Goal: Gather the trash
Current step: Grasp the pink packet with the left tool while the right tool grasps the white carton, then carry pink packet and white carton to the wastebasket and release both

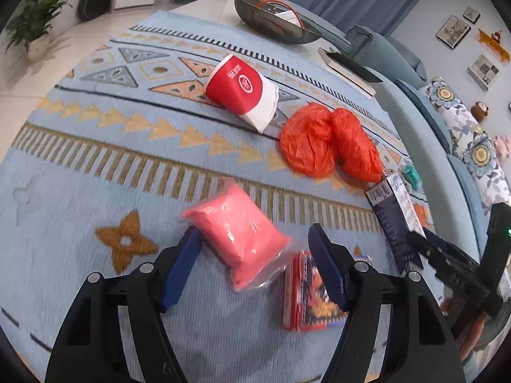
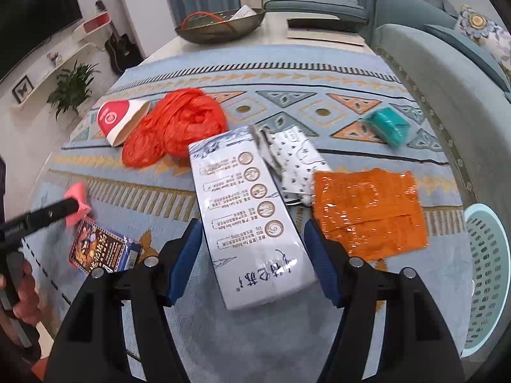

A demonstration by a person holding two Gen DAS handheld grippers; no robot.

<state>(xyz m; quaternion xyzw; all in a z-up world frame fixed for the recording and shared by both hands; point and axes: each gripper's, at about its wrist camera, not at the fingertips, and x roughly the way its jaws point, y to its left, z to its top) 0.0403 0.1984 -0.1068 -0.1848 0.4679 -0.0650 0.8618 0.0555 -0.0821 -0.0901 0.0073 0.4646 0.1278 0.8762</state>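
1. Spread wide on both sides: left gripper (image 1: 255, 255) straddling the pink plastic-wrapped packet (image 1: 238, 234), right gripper (image 2: 254, 250) straddling the long white carton (image 2: 252, 220), pads not yet pressing either.
2. Lying all over the patterned rug (image 1: 95, 166): red paper cup (image 1: 242, 89), crumpled orange bag (image 1: 329, 142), snack packet (image 1: 311, 293), orange foil wrapper (image 2: 367, 210), teal packet (image 2: 388, 126). Waiting at far right, a pale perforated basket (image 2: 488, 274).
3. Could slip: glossy film on the pink packet, likely to squirt out of a shallow pinch.
4. Could snag: right blue finger (image 1: 325, 265) over the snack packet, might drag it along.
5. Could tip: carton gripped near one end.
6. Pitched steeply down, both tools, side by side.
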